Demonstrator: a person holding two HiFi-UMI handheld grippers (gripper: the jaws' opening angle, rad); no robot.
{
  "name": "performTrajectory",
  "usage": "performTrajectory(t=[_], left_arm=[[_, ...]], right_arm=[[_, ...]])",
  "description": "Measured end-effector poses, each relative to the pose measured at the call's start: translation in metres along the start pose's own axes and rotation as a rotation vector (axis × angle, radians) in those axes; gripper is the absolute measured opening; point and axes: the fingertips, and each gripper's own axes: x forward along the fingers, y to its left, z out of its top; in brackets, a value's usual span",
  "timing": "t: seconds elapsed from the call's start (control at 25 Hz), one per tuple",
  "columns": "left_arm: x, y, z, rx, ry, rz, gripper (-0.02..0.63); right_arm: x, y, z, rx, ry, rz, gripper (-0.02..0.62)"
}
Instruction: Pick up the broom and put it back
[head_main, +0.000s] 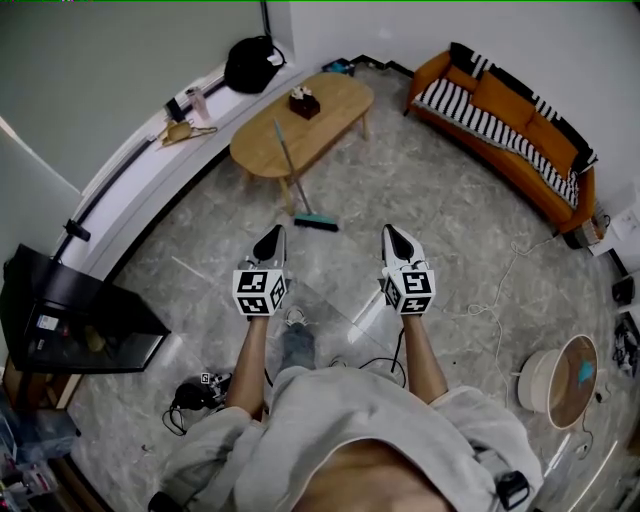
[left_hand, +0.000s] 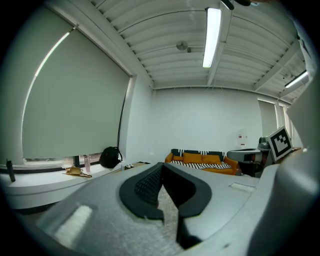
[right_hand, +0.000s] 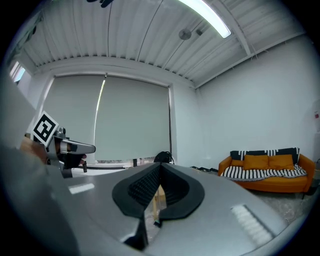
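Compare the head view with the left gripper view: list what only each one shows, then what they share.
Head view only: the broom, leaning against the wooden table.
Left gripper view only: the ceiling light and the big roller blind.
Both: the orange sofa, the black backpack on the sill, and the left gripper, its jaws shut with nothing between them.

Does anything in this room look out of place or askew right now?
Yes: the broom stands tilted against the oval wooden table, its teal head resting on the open floor rather than stored away. Nothing looks spilled or damaged.
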Motion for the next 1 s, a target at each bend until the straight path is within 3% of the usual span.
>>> performTrajectory(t=[0.44, 1.0], left_arm=[[0.104, 0.070, 0.037, 0.006, -0.020, -0.095, 0.002], [0.184, 0.171, 0.066, -0.004, -0.036, -0.140, 0.001]], right_arm=[[0.103, -0.020, 0.022, -0.015, 0.012, -0.071, 0.002], [0.220, -0.004, 0.045, -0.042, 0.015, -0.127, 0.002]])
